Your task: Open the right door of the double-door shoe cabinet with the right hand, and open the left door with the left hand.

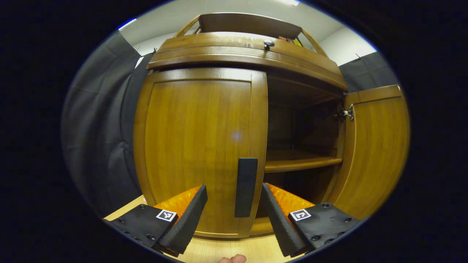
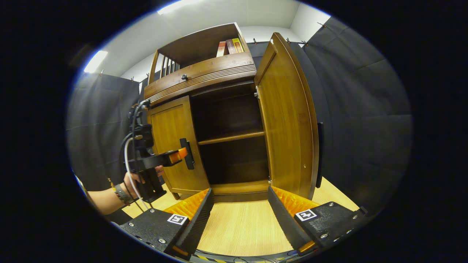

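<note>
The wooden shoe cabinet (image 1: 241, 54) stands close ahead. Its left door (image 1: 197, 146) is closed, with a dark upright handle (image 1: 245, 186) at its inner edge. My left gripper (image 1: 234, 188) is open, and the handle stands between its two fingers without visible contact. The right door (image 2: 289, 120) is swung wide open, its handle (image 2: 320, 153) on the outer face. My right gripper (image 2: 240, 190) is open and holds nothing, low in front of the open compartment. In the right gripper view the left gripper (image 2: 181, 154) reaches the left door's handle (image 2: 188, 153).
An inner shelf (image 2: 231, 137) divides the dark open compartment. A drawer with a small knob (image 1: 268, 44) runs above the doors, and books (image 2: 230, 45) stand on top. Light wooden flooring (image 2: 237, 226) lies in front. A person's hand (image 2: 131, 179) holds the left gripper.
</note>
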{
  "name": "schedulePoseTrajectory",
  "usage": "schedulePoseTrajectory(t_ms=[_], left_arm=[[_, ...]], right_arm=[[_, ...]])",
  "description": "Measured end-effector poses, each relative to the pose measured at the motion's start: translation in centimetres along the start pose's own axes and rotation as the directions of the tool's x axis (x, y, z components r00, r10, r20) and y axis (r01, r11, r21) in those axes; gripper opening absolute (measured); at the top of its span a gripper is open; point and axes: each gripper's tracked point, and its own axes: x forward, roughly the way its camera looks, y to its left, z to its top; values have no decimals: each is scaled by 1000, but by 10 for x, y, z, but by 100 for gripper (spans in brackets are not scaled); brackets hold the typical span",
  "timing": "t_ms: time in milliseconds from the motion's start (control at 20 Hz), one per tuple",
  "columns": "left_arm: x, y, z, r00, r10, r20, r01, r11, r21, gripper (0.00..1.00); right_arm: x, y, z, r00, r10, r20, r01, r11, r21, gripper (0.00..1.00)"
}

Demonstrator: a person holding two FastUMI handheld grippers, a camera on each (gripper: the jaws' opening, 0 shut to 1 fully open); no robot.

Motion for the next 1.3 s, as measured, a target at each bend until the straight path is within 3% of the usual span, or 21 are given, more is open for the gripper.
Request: schedulePoseTrajectory(t_ms=[500,550,950,1150,1300], left_arm=[[45,0,-21,1000,8,-16,-8,1000,9,98],[48,1,-14,1000,6,7,-6,1000,10,97],[42,6,-13,1000,7,17,-7,1000,-19,96],[45,-8,-13,1000,-21,16,22,999,-28,78],[45,-18,-16,1000,-19,10,19,1000,9,55]], right_arm=[[-6,-19,8,998,-59,13,58,998,24,100],[-5,-21,9,998,-61,14,61,998,24,92],[0,-18,5,999,-48,0,48,999,17,92],[3,-16,0,999,-43,-13,44,999,17,92],[2,-15,1,999,-42,-9,42,999,20,92]])
